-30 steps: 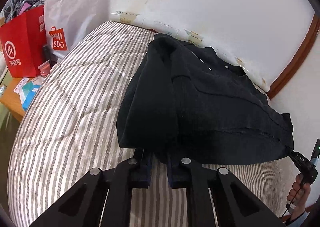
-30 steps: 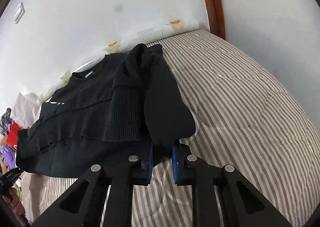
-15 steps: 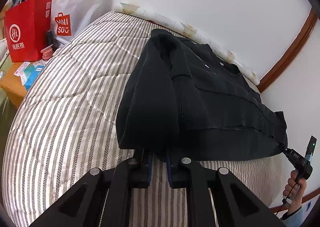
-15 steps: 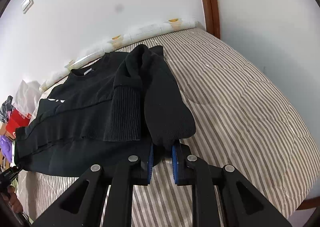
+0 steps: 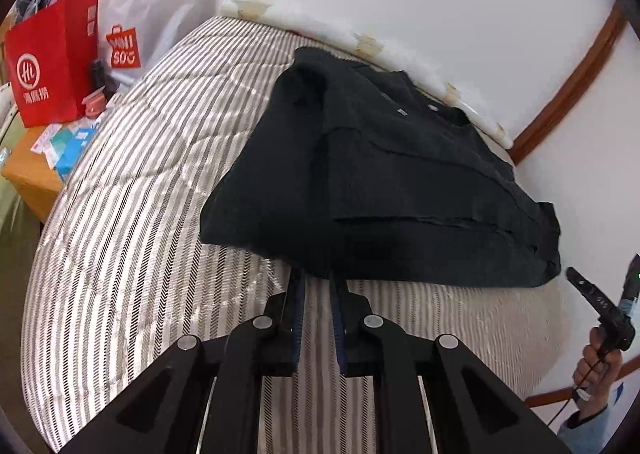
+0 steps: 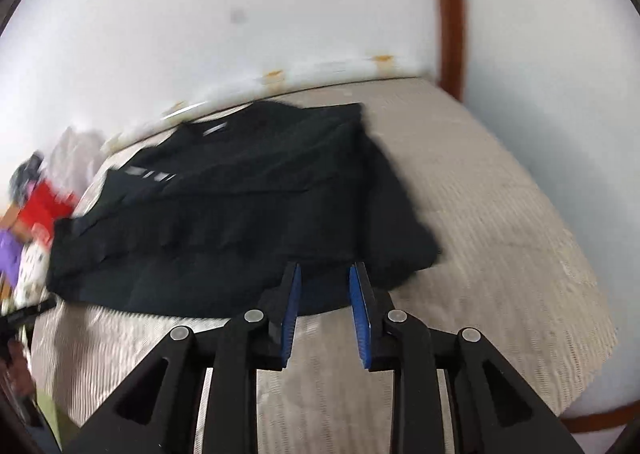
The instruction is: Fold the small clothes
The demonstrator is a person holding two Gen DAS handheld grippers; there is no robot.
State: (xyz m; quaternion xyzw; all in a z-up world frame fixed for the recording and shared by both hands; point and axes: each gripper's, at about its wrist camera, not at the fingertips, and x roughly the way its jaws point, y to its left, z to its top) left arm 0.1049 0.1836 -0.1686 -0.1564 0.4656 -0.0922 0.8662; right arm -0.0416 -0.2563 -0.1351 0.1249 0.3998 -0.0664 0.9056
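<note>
Black sweater [image 5: 400, 190], sleeves folded in, flat on striped bed [image 5: 132, 214]

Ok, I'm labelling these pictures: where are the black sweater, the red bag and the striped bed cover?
black sweater [image 5: 400, 190]: left wrist view, middle of its body.
red bag [image 5: 56, 66]: left wrist view, its front face.
striped bed cover [image 5: 132, 222]: left wrist view, bare part left of the sweater.
</note>
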